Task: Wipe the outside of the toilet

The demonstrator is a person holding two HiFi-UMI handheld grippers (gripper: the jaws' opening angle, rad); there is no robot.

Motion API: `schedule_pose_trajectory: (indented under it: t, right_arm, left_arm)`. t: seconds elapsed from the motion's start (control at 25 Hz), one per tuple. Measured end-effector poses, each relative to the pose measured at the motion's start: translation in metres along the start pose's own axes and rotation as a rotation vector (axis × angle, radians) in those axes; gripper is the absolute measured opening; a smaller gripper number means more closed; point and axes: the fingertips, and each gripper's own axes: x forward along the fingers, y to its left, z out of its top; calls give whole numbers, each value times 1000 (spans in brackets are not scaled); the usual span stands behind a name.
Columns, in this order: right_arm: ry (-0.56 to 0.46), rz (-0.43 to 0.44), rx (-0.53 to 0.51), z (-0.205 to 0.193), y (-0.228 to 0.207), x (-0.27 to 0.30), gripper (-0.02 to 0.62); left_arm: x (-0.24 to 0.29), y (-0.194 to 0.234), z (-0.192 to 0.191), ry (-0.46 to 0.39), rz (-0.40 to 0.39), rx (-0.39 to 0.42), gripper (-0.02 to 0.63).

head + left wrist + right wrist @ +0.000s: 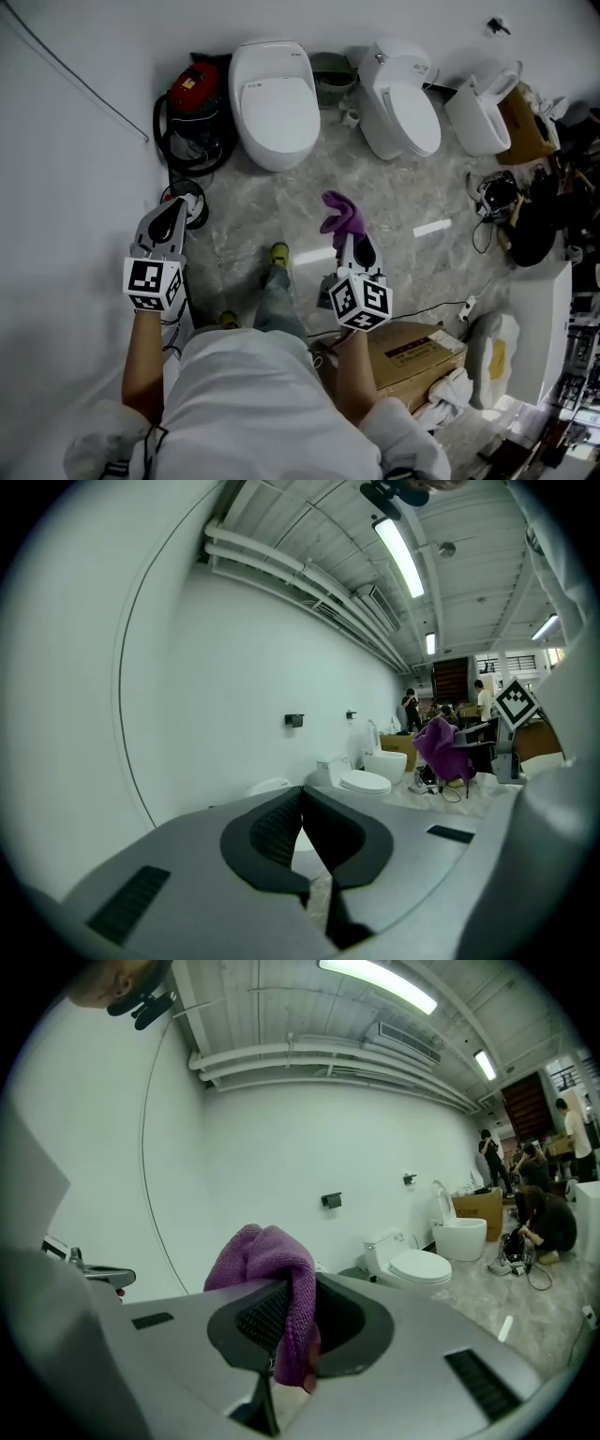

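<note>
Three white toilets stand along the far wall: a left one (274, 103), a middle one (401, 98) and a right one (483, 112) with its lid up. My right gripper (349, 234) is shut on a purple cloth (339, 214), held over the marble floor well short of the toilets. In the right gripper view the cloth (274, 1274) drapes over the jaws, with the middle toilet (412, 1265) beyond. My left gripper (178, 211) hangs near the left wall, shut with nothing in it; its fingertips (302, 803) meet in the left gripper view.
A red vacuum (195, 89) with a black hose sits left of the toilets, and a green basket (333, 75) stands between two of them. A cardboard box (412, 352) lies by my right side. Cables and clutter (506, 202) crowd the right.
</note>
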Motion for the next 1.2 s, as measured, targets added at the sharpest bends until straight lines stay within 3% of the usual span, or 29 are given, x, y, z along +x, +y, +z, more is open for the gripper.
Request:
schedule_pose_trajectory:
  t: [0.4,0.6,0.72,0.96,1.2]
  right_arm:
    - [39,33,40,40,-87,159,63]
    - [76,50,27,42,-125,213,63]
    - [90,52,22,45,-137,232,63]
    - [112,21,39,37,-144,251,63]
    - [112,-3,37,24,-137,258,63]
  left_arm:
    - [159,-2,36,59,37,36,17]
    - [216,-24,40,101,4,81,17]
    - [233,-27,39,132,-12,99,17]
    - [259,-16,26,163,-21,62,17]
    - [284,-15,14,132,-84,51,17]
